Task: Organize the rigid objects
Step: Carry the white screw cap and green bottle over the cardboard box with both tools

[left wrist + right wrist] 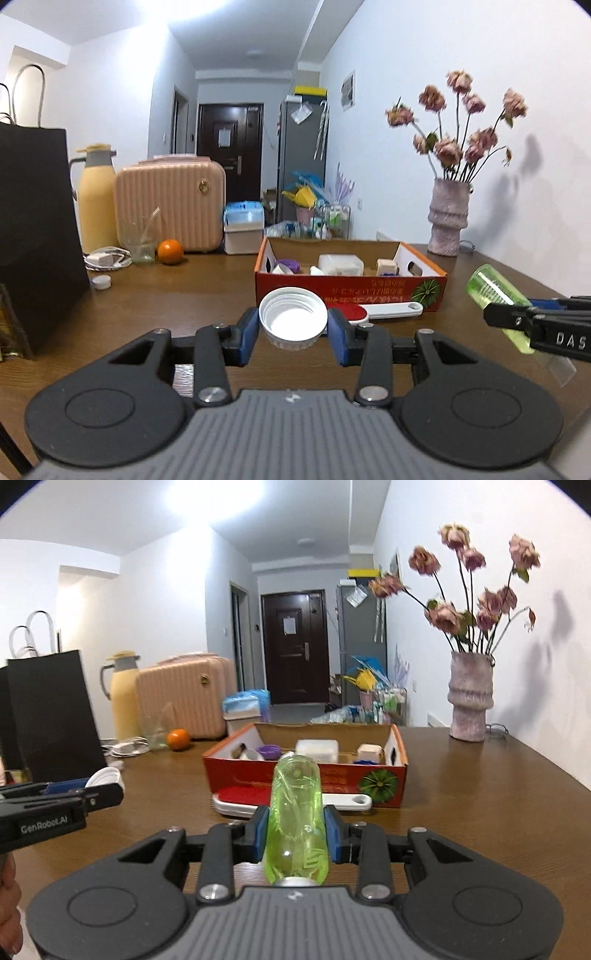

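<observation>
My left gripper [293, 328] is shut on a white screw lid [293, 322], held above the brown table with its hollow side up. My right gripper [295, 832] is shut on a clear green bottle [296, 812] that points away toward the box. In the left wrist view the green bottle [496, 301] and right gripper [517, 317] show at the right edge. In the right wrist view the left gripper [99, 797] with the white lid [105, 777] is at the left. A red cardboard box [332, 288] [258, 771] ahead holds several small items.
A red-and-white brush [369, 312] [258, 799] lies in front of the box. A vase of dried flowers [448, 221] stands back right. At the left stand a black paper bag [33, 236], a yellow jug [96, 199], a pink case [170, 206], a glass [142, 240] and an orange [170, 252].
</observation>
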`<state>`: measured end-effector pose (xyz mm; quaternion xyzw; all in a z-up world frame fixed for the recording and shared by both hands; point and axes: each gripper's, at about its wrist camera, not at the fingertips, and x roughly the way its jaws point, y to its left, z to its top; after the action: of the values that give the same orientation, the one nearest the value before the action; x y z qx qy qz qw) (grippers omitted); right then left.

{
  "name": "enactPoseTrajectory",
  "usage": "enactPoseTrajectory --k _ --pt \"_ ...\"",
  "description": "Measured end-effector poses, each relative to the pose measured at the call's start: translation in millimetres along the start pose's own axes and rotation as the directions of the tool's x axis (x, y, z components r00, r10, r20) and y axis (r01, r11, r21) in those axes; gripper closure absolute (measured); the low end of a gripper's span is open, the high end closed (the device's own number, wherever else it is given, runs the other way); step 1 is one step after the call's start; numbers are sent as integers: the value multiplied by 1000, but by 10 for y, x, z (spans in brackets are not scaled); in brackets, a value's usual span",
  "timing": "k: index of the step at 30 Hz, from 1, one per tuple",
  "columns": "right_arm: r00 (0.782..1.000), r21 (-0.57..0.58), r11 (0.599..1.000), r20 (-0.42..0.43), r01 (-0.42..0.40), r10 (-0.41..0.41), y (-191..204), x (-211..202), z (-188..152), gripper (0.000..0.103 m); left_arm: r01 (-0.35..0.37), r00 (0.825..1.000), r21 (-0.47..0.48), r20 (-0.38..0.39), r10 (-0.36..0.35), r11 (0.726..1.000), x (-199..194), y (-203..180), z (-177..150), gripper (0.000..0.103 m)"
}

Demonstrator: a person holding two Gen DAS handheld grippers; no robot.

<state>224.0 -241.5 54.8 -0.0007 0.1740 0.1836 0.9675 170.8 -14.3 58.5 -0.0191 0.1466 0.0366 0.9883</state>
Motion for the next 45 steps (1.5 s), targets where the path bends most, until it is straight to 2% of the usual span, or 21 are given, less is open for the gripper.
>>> enactPoseTrajectory --k 5,11,15,21,28,33,37,41,45 --pt "1000 -31 1000 16 2 -1 215 -315 -56 73 20 999 -24 38 -19 999 -315 86 -2 63" --pt "998 -31 999 61 35 -33 240 -651 -49 73 44 995 -20 92 -42 999 -594 95 20 63" --pt "997 -25 999 69 42 -40 215 -707 -55 73 47 995 -16 89 -46 999 -572 75 29 63" --pt "999 9 999 33 38 -38 86 -479 -127 73 29 998 -9 55 -29 1000 -358 76 -9 63" --pt "999 26 999 -16 44 -44 -124 -13 -109 73 12 1000 -1 10 -12 1000 169 92 65 63" --pt "999 23 999 -37 30 -30 -324 420 107 73 20 1000 19 -3 -20 1000 684 51 240 63" --pt "999 -16 1000 -38 7 -7 -483 843 402 73 24 1000 44 -5 -24 999 1240 2 437 62" --pt "996 -61 996 -62 -62 58 -630 1333 695 73 50 995 49 -86 -45 998 1920 -21 598 62" --pt "988 -125 986 -122 -112 97 -729 1920 964 73 106 978 33 -184 -98 994 2603 -7 763 62"
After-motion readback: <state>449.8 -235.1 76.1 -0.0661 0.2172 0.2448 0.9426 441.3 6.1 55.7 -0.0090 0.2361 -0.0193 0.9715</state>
